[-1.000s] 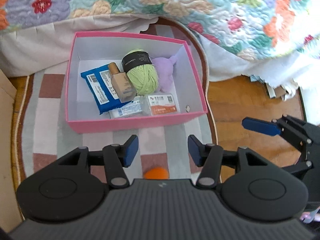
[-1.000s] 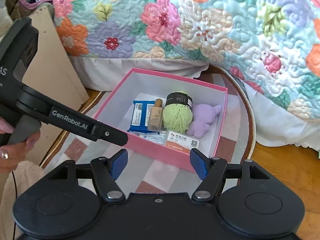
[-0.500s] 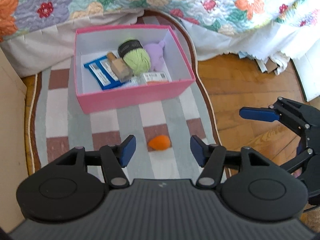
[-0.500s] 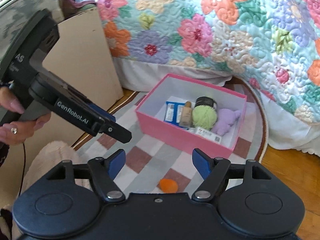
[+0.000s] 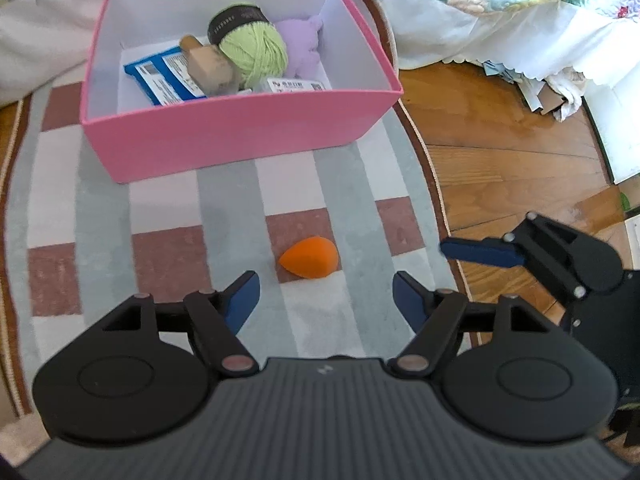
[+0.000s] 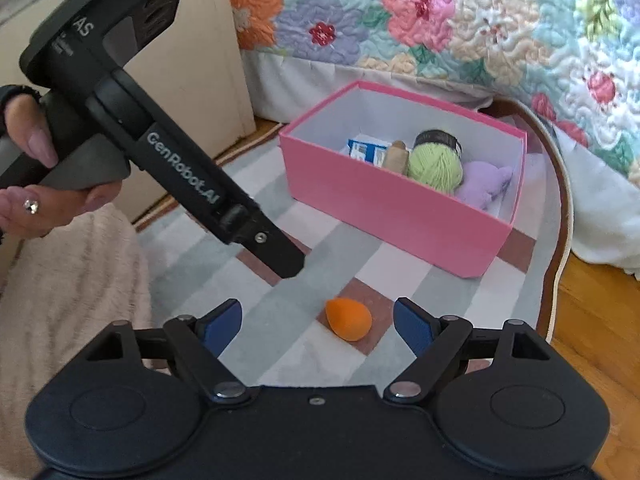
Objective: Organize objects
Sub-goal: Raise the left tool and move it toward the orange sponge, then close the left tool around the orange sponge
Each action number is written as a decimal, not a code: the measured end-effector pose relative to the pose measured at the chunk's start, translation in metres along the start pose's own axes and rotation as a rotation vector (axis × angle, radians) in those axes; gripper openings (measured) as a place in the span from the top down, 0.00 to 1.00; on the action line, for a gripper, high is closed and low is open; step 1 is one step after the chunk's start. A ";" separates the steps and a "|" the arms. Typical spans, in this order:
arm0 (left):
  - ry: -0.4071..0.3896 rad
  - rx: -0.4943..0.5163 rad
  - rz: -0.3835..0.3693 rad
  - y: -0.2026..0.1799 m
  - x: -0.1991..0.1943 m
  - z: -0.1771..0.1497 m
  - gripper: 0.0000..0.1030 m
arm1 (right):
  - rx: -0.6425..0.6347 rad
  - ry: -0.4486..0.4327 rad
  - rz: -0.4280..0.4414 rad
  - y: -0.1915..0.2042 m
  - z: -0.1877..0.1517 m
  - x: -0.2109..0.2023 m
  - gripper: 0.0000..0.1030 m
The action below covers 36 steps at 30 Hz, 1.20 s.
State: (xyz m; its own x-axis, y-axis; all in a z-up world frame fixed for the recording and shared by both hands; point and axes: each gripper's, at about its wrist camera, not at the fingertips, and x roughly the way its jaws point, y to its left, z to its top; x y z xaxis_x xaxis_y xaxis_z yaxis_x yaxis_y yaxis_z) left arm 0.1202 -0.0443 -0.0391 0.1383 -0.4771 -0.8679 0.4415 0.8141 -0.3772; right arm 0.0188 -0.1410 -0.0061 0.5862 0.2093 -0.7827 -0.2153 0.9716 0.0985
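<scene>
An orange makeup sponge (image 5: 310,257) lies on the striped rug (image 5: 168,208), also in the right wrist view (image 6: 348,318). Behind it stands a pink box (image 5: 240,132) holding green yarn (image 5: 256,50), a purple soft toy (image 5: 302,42), a blue packet (image 5: 164,76), a beige bottle (image 5: 208,62) and a white carton (image 5: 298,85). My left gripper (image 5: 326,300) is open and empty, just short of the sponge. My right gripper (image 6: 318,326) is open and empty, with the sponge between its fingertips ahead; it shows in the left wrist view (image 5: 480,254).
A bed with a floral quilt (image 6: 480,28) rises behind the box (image 6: 400,208). A beige board (image 6: 192,40) stands left. Wood floor (image 5: 500,160) lies right of the rug, with paper scraps (image 5: 540,84). A fluffy beige fabric (image 6: 68,280) lies at the near left.
Both grippers pulled back from the box, then lowered toward the rug. The orange sponge came into full view and now sits just ahead of both open grippers.
</scene>
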 end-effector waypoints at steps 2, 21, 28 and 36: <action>-0.005 0.000 -0.012 0.001 0.012 -0.002 0.30 | 0.014 0.002 -0.009 -0.003 -0.005 0.011 0.16; -0.029 -0.131 -0.012 0.032 0.100 -0.010 0.46 | 0.118 0.017 -0.103 -0.012 -0.043 0.109 0.26; -0.051 -0.208 -0.111 0.046 0.104 -0.013 0.61 | 0.117 -0.006 -0.195 -0.007 -0.046 0.123 0.47; -0.067 -0.167 -0.119 0.032 0.078 -0.027 0.62 | 0.141 -0.025 -0.141 -0.003 -0.050 0.098 0.57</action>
State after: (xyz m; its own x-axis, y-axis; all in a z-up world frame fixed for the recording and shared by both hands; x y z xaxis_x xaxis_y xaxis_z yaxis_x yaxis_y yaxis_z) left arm 0.1214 -0.0468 -0.1279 0.1548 -0.5894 -0.7929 0.3060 0.7917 -0.5288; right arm 0.0381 -0.1290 -0.1135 0.6223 0.0707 -0.7796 -0.0191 0.9970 0.0752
